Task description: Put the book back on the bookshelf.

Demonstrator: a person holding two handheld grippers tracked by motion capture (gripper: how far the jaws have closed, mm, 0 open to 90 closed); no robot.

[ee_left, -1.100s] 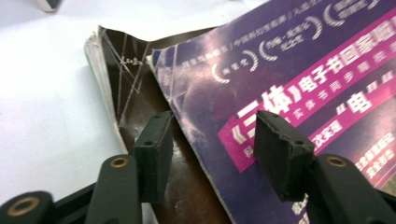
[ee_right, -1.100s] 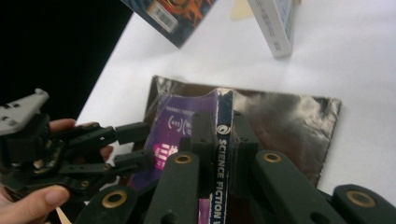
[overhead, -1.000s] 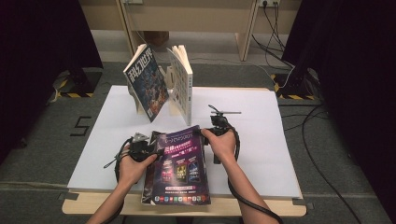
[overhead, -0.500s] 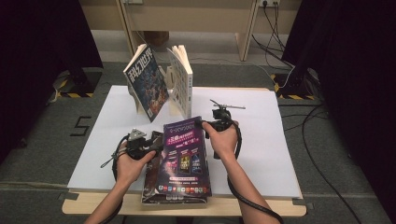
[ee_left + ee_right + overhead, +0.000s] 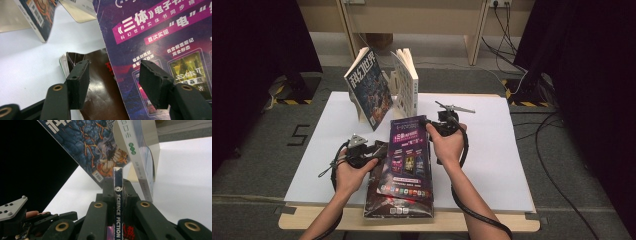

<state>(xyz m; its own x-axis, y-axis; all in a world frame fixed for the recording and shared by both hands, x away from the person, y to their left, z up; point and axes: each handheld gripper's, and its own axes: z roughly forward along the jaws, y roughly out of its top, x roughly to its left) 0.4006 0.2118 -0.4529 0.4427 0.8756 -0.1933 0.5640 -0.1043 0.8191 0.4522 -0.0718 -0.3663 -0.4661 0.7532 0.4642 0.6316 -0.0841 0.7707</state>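
My right gripper point(image 5: 430, 127) is shut on the spine of a purple magazine point(image 5: 409, 152) and holds its far end raised off the table. In the right gripper view the spine point(image 5: 117, 202) stands pinched between the jaws of that gripper point(image 5: 117, 182). My left gripper point(image 5: 379, 150) is open at the magazine's left edge. Its jaws have just been opening. In the left gripper view the purple cover's edge point(image 5: 160, 32) runs between the pads of the left gripper point(image 5: 115, 80) without touching them. A dark magazine point(image 5: 384, 200) lies flat underneath.
Two more books stand propped at the back of the white table sheet point(image 5: 492, 150): a blue-covered magazine point(image 5: 368, 90) leaning left and a white book point(image 5: 407, 82) beside it. Cables trail on the floor at the right. The table's front edge is close under my forearms.
The right gripper has risen, tilting the purple magazine steeper. The left gripper's jaws have widened and let go of the magazine's left edge.
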